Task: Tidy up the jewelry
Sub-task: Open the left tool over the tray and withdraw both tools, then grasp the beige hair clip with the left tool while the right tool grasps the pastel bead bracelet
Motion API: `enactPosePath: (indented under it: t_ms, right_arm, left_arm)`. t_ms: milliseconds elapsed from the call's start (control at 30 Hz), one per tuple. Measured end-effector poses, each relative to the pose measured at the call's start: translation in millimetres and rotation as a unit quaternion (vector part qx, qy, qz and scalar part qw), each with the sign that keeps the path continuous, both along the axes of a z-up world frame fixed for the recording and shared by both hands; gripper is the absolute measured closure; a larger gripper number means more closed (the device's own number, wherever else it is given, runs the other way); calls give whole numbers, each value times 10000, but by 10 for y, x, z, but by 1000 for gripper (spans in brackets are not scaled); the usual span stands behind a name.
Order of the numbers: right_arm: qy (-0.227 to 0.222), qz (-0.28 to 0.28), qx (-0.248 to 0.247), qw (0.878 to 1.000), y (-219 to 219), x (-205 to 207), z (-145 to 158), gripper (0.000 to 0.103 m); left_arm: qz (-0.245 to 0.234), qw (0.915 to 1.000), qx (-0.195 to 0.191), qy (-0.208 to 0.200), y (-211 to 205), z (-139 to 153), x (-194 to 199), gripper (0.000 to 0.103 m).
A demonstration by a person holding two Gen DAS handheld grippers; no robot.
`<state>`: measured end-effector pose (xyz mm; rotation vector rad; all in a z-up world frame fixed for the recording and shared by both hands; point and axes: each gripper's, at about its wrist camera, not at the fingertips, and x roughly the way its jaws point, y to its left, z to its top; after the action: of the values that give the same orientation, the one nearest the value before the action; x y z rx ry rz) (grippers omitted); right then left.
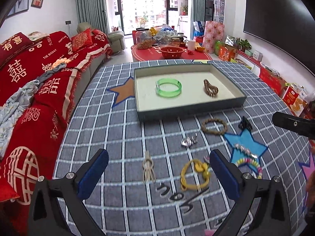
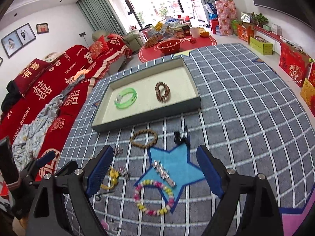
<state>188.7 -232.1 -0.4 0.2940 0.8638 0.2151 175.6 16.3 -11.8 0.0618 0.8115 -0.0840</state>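
Observation:
A shallow grey tray (image 1: 189, 109) (image 2: 145, 121) holds a green bangle (image 1: 168, 88) (image 2: 126, 98) and a brown bead bracelet (image 1: 210, 88) (image 2: 162, 92). Loose on the checked cloth lie a brown braided bracelet (image 1: 214, 126) (image 2: 144, 138), a silver clip (image 1: 189, 140), a beige tassel (image 1: 148, 167), a yellow cord bracelet (image 1: 195, 174), a black hair claw (image 1: 245, 123) (image 2: 180, 136), a rhinestone clip (image 2: 163, 172) and a pastel bead bracelet (image 2: 154, 197). My left gripper (image 1: 158, 170) is open above the tassel and yellow bracelet. My right gripper (image 2: 154, 169) is open above the rhinestone clip.
The table wears a grey checked cloth with star patches (image 1: 246, 145). A red-covered sofa (image 1: 35, 82) runs along the left. A low red table with a red bowl (image 1: 171, 51) stands beyond. Boxes line the right wall under a television (image 1: 275, 19).

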Motion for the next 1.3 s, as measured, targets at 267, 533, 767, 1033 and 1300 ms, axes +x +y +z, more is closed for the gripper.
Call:
enactPosePath:
  t_ms: [267,533,767,1033,1300]
  right_arm:
    - [548,45,-162,9984,-11,-271,-253,15]
    - [928,-122,-299,9952,-57,-474,-559,14]
    - [1008,-195,-558,9932,6,-515,-679,14]
    - [1000,-317,-804,9912,58,-443,-689,14]
    - [986,-345,-1080,9887,154,-346,-740,16]
  left_arm:
    - [144,9997,70,193,101,-201,-292,0]
    - [509,9974,-5,502,302,-384,-348,0]
    - [530,9962,-67,689,296,-483,-258,0]
    - [556,9952,-174,789,277,-538,-158,0]
    - [731,9933,-152,886,438,-606,109,0]
